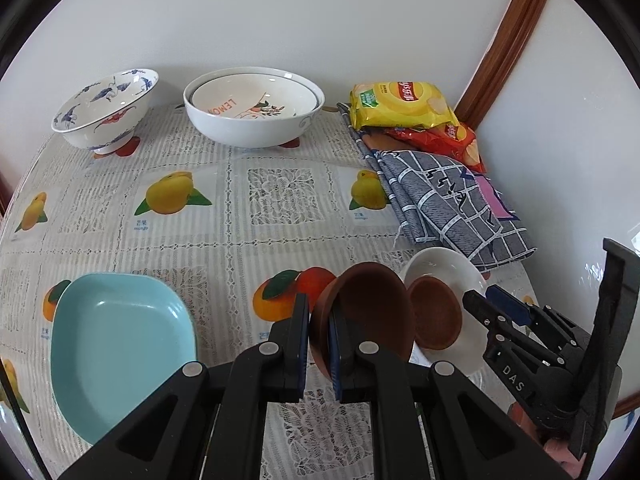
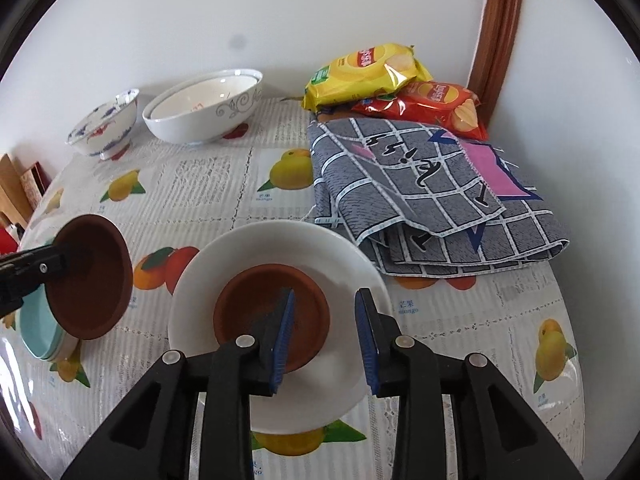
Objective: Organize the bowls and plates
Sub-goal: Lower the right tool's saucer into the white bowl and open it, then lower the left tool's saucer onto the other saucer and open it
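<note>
Left jaws are pinching a brown dish by its rim. Right jaws are standing apart over the other dish on the plate. Stacking seems next, lowering gently.

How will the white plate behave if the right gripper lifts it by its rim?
The white plate looks glazed, so it may slip in the right gripper. The brown dish resting loose on it could slide if it tilts. Probably rigid but breakable.

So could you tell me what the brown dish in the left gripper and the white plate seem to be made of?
The brown dish in the left gripper looks like unglazed terracotta: matte, reddish-brown, no shine. The white plate looks like glazed ceramic, smooth with soft reflections, though melamine cannot be excluded.
</note>
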{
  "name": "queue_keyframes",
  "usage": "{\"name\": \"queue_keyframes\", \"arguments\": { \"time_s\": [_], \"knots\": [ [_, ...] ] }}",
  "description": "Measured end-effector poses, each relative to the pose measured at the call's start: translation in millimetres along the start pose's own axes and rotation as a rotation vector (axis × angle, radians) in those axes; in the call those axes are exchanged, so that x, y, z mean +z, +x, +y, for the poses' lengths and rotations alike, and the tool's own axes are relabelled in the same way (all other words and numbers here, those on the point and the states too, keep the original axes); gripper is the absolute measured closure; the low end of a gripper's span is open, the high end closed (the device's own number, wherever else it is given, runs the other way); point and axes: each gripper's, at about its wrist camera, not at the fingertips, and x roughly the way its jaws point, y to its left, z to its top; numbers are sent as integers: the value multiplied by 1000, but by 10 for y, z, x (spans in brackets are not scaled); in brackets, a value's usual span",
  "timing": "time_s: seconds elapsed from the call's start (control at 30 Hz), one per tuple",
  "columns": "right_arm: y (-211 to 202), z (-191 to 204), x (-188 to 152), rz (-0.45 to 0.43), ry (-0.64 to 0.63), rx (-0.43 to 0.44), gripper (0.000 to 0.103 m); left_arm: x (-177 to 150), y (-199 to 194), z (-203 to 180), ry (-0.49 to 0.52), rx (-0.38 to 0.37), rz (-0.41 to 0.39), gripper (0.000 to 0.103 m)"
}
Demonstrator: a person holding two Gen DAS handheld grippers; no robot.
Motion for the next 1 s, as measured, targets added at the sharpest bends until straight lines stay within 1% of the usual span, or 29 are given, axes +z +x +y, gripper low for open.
{"name": "queue_keyframes", "arguments": {
  "time_s": [0.17,0.3,0.37,0.43,0.57,0.63,0.73,0.8,1.0],
  "knots": [
    [-258,-317,-44,-45,61,4,72,20,-5,-236,29,-24,-11,94],
    [-409,-588,-90,-80,90,-28,71,19,71,-465,60,-43,2,94],
    [-444,-724,-132,-83,114,-41,69,14,130,-573,72,-46,13,94],
    [-456,-842,-181,-82,131,-48,69,7,194,-670,81,-43,19,94],
    [-456,-1033,-306,-71,154,-66,69,-10,356,-825,101,-3,41,94],
    [-440,-1098,-363,-61,160,-70,69,-12,429,-857,102,-6,57,94],
    [-423,-1153,-439,-56,159,-76,69,-25,520,-872,96,9,71,94],
    [-405,-1182,-468,-52,165,-66,69,-32,572,-877,94,12,82,94],
    [-359,-1176,-474,-49,161,-49,69,-26,664,-855,70,-3,92,93]
  ]
}}
